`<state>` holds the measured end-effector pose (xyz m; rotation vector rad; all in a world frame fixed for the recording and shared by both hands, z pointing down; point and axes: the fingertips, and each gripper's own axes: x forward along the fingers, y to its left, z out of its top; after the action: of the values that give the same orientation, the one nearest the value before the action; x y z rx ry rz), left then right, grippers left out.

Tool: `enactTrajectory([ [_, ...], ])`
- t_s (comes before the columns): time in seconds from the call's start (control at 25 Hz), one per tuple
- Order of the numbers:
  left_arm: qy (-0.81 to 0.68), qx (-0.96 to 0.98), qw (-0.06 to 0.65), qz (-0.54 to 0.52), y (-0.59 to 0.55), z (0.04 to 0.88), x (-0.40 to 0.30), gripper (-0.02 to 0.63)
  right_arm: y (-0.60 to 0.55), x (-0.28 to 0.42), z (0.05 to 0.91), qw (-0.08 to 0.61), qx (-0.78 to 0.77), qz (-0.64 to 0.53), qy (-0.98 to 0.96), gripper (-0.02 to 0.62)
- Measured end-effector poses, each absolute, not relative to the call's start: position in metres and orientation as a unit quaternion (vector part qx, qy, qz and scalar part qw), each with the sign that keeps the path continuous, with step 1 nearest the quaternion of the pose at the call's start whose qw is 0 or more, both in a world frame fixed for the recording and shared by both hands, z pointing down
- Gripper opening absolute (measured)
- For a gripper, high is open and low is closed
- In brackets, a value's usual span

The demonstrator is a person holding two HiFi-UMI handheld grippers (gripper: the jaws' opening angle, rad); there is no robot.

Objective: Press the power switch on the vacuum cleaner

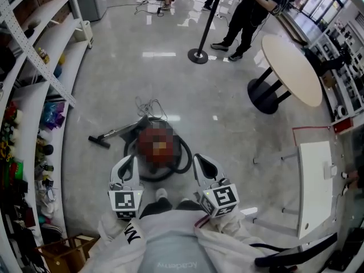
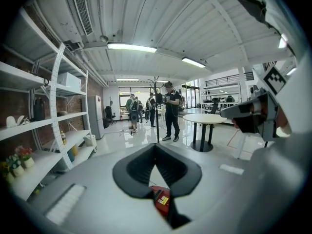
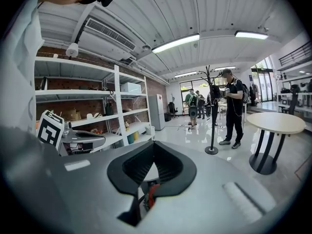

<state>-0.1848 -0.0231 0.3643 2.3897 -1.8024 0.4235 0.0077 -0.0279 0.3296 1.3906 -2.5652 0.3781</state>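
Red vacuum cleaner [image 1: 152, 131] on the floor [image 1: 114, 84], low and just ahead, between the two pairs of jaws. Flanked by left gripper [image 1: 131, 159] and right gripper [image 1: 199, 158], both clenched on nothing, neither plainly nearer. Cannot make out the power switch; probably calls for a downward, inward press.

Head view steeply down — gripper views low and level, round table [image 3: 275, 122] common to all.

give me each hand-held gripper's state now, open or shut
Left hand-held gripper: closed, jaw tips together, holding nothing.
Right hand-held gripper: closed, jaw tips together, holding nothing.
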Motion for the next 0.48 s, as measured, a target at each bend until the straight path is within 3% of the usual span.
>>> enactTrajectory([
  [0.48,-0.619,0.769,0.058,0.148,0.012,0.361,-0.166,0.000,-0.002,0.030,0.325,0.078,0.453,0.129,-0.879,0.000],
])
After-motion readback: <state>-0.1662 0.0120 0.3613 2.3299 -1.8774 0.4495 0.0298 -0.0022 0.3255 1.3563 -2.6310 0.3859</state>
